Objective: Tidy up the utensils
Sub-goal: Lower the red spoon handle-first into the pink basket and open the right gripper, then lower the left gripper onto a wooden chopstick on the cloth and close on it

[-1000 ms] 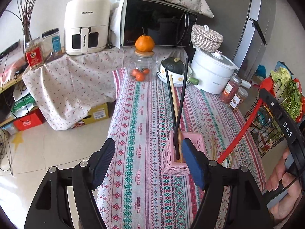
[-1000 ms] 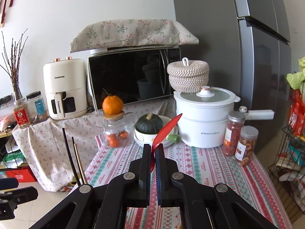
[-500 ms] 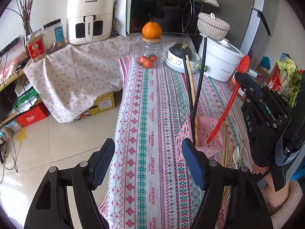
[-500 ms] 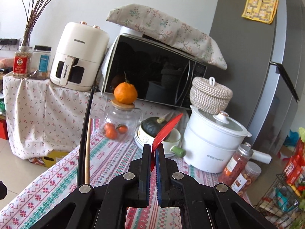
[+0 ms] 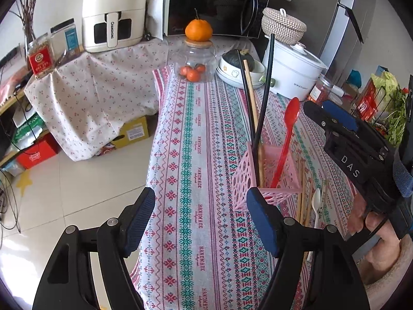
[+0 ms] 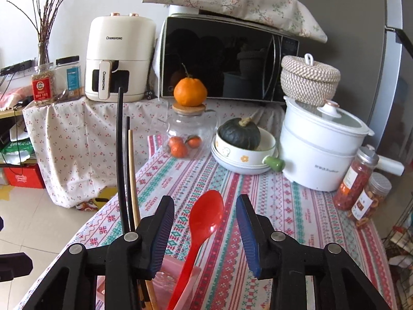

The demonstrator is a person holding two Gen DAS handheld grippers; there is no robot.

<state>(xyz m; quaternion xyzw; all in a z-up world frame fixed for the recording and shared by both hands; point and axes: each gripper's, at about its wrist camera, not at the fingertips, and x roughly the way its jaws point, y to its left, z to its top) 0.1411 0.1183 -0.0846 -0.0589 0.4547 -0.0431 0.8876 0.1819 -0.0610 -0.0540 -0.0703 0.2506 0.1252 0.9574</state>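
While you hold both grippers over the patterned table, this is how things stand:

Table (image 5: 185, 170): it runs up the middle of your left wrist view, under a striped pink, green and red cloth.
Microwave (image 6: 222, 56): top centre of your right wrist view, with a floral cloth draped over it.
Air fryer (image 6: 118, 56): upper left of that view, just beside the microwave.
White pot (image 6: 320, 152): right of centre, with a woven lidded basket behind it.
Your right gripper (image 6: 204, 230): released, jaws wide apart on either side of the spoon's bowl, touching nothing; in the left wrist view it sits at the right edge (image 5: 343, 134), in your hand.
Your left gripper (image 5: 201, 222): also released and holding nothing, its right pad (image 5: 260, 219) just in front of the holder's near corner.
Pink holder (image 5: 265, 178): a perforated basket, lower right of centre in the left wrist view, standing on the cloth.
Red spoon (image 6: 204, 222): standing handle-down in the holder, bowl up, leaning right in the left wrist view.
Chopsticks (image 5: 258, 98): two black and one wooden, upright in the holder's left side.
White spoon (image 5: 316, 204): lying on the cloth just right of the holder, beside more wooden chopsticks.
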